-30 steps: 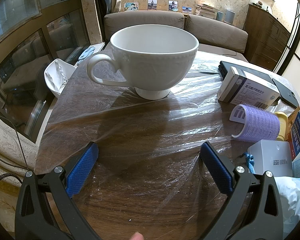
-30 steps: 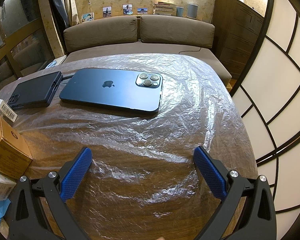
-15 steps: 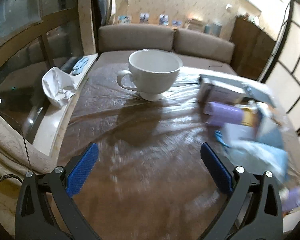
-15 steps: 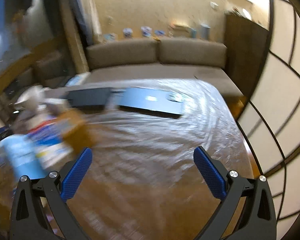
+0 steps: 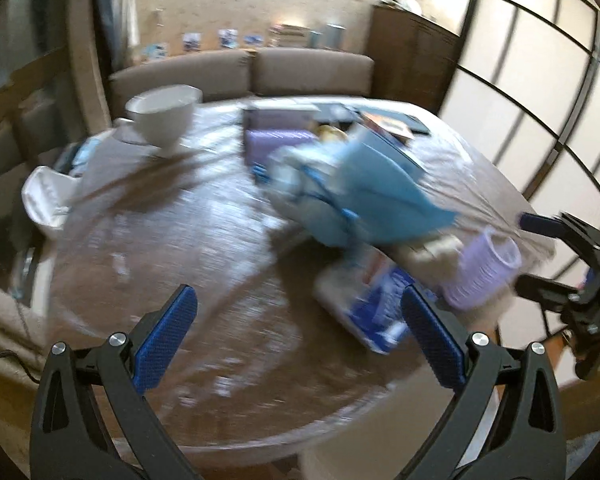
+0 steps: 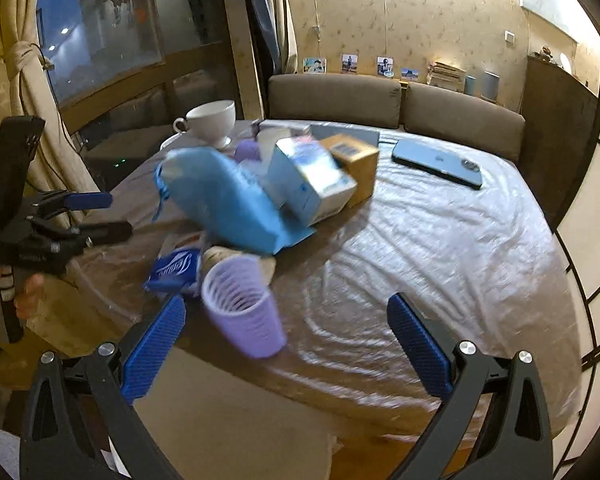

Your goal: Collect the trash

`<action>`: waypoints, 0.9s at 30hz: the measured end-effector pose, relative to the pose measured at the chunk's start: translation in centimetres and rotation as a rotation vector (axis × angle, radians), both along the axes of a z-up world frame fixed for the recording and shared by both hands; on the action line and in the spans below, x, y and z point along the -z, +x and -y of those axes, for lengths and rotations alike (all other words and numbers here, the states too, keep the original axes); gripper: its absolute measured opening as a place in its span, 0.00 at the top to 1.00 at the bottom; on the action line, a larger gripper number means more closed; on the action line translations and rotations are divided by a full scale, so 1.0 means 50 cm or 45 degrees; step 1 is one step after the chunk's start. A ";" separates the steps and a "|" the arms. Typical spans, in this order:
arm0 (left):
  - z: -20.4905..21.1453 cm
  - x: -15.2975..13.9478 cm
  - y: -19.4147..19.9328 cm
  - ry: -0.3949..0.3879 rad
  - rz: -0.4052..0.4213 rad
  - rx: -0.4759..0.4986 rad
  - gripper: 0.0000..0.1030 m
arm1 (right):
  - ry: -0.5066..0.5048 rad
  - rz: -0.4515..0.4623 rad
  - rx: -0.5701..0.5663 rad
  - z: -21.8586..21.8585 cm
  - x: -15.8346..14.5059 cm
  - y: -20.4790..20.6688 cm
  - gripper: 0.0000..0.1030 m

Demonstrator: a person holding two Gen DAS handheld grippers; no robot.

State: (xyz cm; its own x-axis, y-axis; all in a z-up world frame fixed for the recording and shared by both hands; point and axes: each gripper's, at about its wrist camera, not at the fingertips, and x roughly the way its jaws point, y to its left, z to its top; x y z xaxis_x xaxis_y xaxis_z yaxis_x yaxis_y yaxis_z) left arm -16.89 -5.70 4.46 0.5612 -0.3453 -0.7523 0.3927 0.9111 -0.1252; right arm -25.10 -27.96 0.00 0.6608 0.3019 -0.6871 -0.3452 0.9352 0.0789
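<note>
A heap of litter lies on the plastic-covered round table: a light blue bag, a blue tissue pack, a lilac hair roller, a blue-white carton and a brown box. My right gripper is open at the table's near edge, the roller just inside its left finger, nothing held. The left wrist view is blurred: my left gripper is open and empty above the table, with the tissue pack and roller ahead to its right.
A white cup stands at the far left of the table and a blue phone lies at the far right. A crumpled white wrapper sits off the left edge. A brown sofa runs behind. Each gripper shows in the other's view.
Both grippers have pulled back and risen from the table top, so the whole table and the heap now show. Both stay open.
</note>
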 end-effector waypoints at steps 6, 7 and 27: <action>0.049 0.031 0.001 -0.017 -0.057 0.122 0.01 | -0.053 -0.023 0.106 -0.016 0.040 0.023 0.04; 0.055 0.037 0.003 -0.014 -0.060 0.127 0.01 | -0.047 -0.037 0.133 -0.013 0.048 0.033 0.05; 0.082 0.073 0.021 0.015 -0.032 0.060 0.18 | 0.196 -0.085 0.022 -0.002 0.063 0.061 0.48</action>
